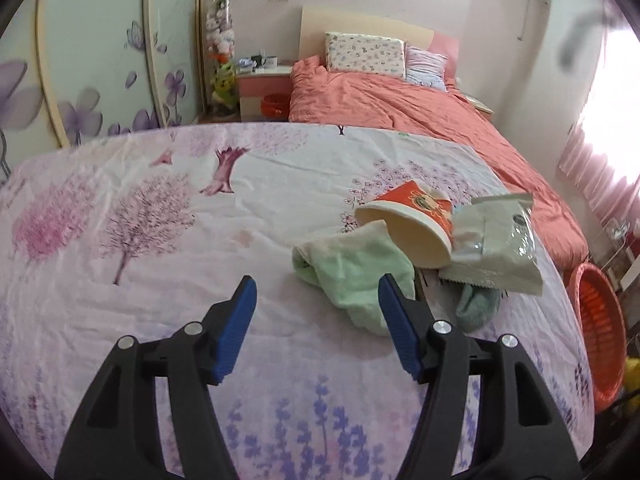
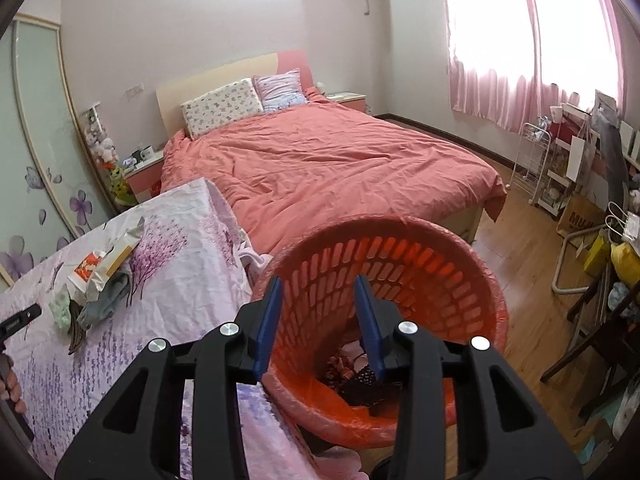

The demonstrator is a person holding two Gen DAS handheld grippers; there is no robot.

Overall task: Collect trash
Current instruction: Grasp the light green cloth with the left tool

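Fingers of both grippers stand apart and empty: left (image 1: 318, 294) near the paper cup (image 1: 404, 226), right (image 2: 318, 294) over the orange basket (image 2: 472, 280).

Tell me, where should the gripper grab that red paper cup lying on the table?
Best guess: pinch the paper cup at its open rim, one finger inside, coming from the left gripper side. It lies tipped over, mouth facing that gripper, while the snack wrapper crowds its far side.

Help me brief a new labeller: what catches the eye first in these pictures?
A small heap on the floral sheet: a tipped red paper cup, a pale wrapper and a green cloth, just ahead of the open left gripper. The open right gripper hangs over an orange basket beside the table.
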